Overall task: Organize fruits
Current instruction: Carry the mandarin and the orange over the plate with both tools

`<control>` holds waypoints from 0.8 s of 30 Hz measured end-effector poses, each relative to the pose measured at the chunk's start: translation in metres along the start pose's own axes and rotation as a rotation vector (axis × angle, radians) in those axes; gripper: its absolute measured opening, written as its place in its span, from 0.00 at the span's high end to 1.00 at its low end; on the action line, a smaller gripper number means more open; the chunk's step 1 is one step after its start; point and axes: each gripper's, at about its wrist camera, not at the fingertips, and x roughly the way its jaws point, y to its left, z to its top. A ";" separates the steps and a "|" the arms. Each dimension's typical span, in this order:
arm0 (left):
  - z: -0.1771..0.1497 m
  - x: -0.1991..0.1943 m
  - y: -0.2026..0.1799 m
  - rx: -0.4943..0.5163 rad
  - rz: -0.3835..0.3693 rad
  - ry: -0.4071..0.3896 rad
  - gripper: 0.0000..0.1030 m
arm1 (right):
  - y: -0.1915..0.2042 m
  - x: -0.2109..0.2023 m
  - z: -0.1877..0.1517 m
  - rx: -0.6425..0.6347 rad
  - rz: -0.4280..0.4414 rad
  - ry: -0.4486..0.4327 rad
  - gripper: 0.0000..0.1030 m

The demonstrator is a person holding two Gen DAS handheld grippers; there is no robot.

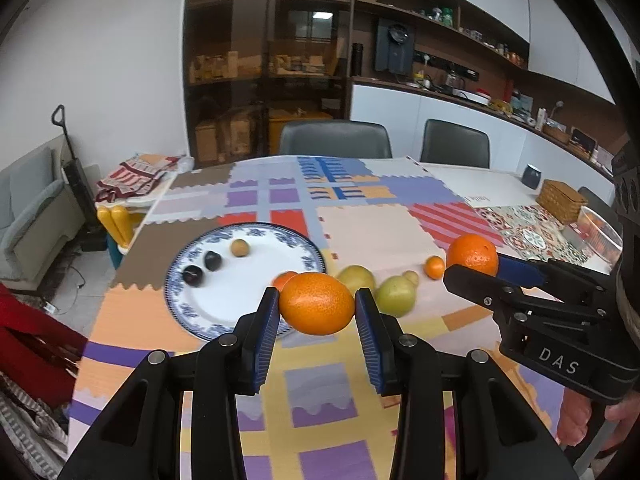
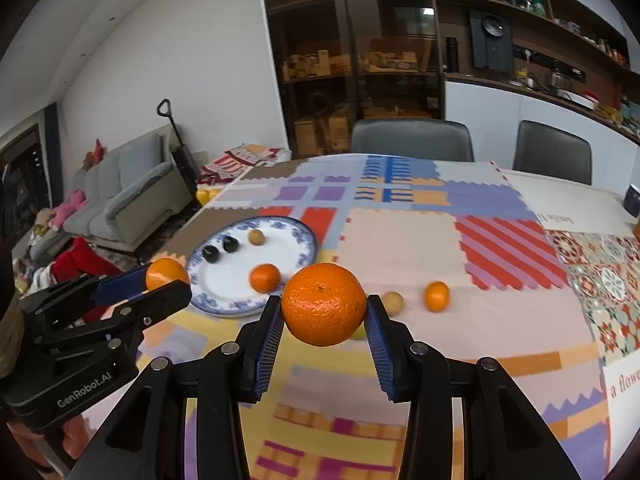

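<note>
Two hand-held grippers, each lifting an orange above a patchwork-covered surface.

In the left wrist view, a blue-and-white plate (image 1: 192, 304) sits at about 9 o'clock of the frame centre, carrying two dark plums (image 1: 202, 268) and a small tan fruit (image 1: 240, 247). The left gripper (image 1: 317, 304) reaches in from 6 o'clock, angled downward, its jaws pinching a large orange (image 1: 317, 304) by its sides; the peel is bright, pebbled and glossy, held clear of the cloth (image 1: 376, 232). Just behind lie two yellow-green pears (image 1: 394, 294), then a small mandarin (image 1: 434, 267). At 3 o'clock the right gripper (image 1: 474, 260), held in a hand (image 1: 592, 420), enters sideways, its jaws clamped on a second orange (image 1: 472, 252), also raised off the surface.
</note>
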 end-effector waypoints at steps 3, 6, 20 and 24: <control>0.003 -0.002 0.012 -0.014 0.024 -0.009 0.63 | 0.009 0.006 0.008 -0.015 0.020 -0.002 0.59; 0.005 -0.002 0.022 -0.020 0.049 -0.012 0.63 | 0.020 0.014 0.015 -0.033 0.040 -0.001 0.59; 0.016 0.032 0.073 -0.066 0.116 0.028 0.63 | 0.051 0.076 0.049 -0.076 0.136 0.059 0.59; 0.016 0.051 0.086 -0.075 0.126 0.054 0.63 | 0.054 0.100 0.055 -0.079 0.145 0.096 0.59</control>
